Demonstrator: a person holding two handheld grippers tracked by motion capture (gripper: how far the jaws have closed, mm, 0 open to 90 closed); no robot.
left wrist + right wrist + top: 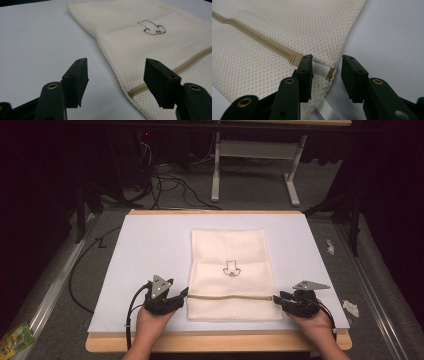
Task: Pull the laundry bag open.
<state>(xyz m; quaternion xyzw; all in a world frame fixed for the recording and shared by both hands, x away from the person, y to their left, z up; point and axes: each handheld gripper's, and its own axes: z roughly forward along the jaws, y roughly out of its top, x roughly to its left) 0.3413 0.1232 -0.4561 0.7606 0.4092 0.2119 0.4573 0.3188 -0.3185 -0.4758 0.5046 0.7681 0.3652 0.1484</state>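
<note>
A cream mesh laundry bag lies flat on the white sheet, with a small dark embroidered mark and a tan zipper running across its near part. My left gripper stands open at the bag's left edge, its jaws astride the zipper's end. My right gripper is open at the bag's right edge, jaws either side of the zipper's tab end and a white elastic strip. The mesh bag spreads beyond the jaws.
The sheet covers a wooden table. Crumpled white scraps lie on the floor to the right, cables and a table frame at the back. A colourful packet lies at bottom left.
</note>
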